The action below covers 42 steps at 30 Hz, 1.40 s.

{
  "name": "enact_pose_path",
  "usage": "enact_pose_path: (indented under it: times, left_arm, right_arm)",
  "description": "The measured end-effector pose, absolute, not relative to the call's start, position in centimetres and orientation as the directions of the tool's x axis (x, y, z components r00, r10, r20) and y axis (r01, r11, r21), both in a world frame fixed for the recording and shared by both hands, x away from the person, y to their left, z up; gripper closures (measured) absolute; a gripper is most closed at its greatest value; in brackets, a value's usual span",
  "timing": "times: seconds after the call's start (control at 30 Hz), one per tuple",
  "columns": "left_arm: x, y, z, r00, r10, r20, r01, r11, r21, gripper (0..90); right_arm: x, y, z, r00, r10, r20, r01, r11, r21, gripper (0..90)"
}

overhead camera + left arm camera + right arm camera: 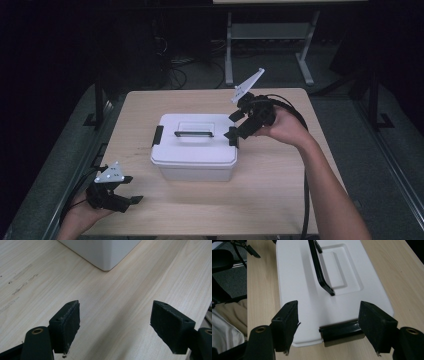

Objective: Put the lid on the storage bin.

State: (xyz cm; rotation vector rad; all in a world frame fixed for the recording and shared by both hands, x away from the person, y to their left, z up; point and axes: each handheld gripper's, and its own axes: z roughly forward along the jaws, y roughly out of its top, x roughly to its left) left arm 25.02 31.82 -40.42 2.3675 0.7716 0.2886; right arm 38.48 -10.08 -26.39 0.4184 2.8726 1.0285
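A white lidded box [194, 145] stands mid-table, with a black handle [194, 134] lying flat in the lid's recess and a black latch on each end. My right gripper [233, 125] is open at the box's right end, its jaws on either side of the right latch [233, 136] without touching it. In the right gripper view that latch [340, 332] lies between the open gripper's [329, 327] pads, beyond it the lid [297, 277] and handle [319, 272]. My left gripper [133, 189] rests open near the table's front left corner. Its view shows the gripper [120, 327] over bare wood, with the box's corner [105, 252] ahead.
The wooden table [280, 190] has bare surface in front of and to both sides of the box. The right gripper's cable [305, 200] runs down along the forearm. Behind the table stand another table's white legs [229, 50] and floor cables.
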Motion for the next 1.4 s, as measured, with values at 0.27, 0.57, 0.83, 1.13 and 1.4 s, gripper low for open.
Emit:
enact_pose_path:
  times: [0.27, 0.57, 0.83, 1.13, 1.4]
  left_arm:
    - [25.0, 31.9, -40.4, 0.803, 0.596, 0.014, 0.459, -0.633, 0.623, 23.6]
    - [25.0, 31.8, -40.4, 0.804, 0.594, 0.013, 0.459, -0.635, 0.622, 23.5]
    - [25.0, 31.9, -40.4, 0.801, 0.599, 0.012, 0.463, -0.632, 0.621, 23.5]
    - [25.0, 31.9, -40.3, 0.801, 0.598, 0.014, 0.462, -0.634, 0.621, 23.5]
    - [24.9, 31.9, -40.3, 0.799, 0.602, 0.015, 0.464, -0.631, 0.622, 23.5]
  right_arm:
    - [38.3, -11.5, -26.7, -0.955, 0.296, 0.038, 0.252, 0.732, 0.633, 31.4]
    - [38.1, -12.4, -27.1, -0.95, 0.309, 0.047, 0.269, 0.731, 0.628, 30.8]
    - [37.9, -13.3, -27.8, -0.945, 0.323, 0.057, 0.287, 0.731, 0.619, 30.3]
    - [37.7, -14.2, -28.7, -0.938, 0.339, 0.072, 0.309, 0.724, 0.617, 30.4]
    - [37.6, -14.7, -29.2, -0.935, 0.346, 0.079, 0.319, 0.723, 0.613, 30.3]
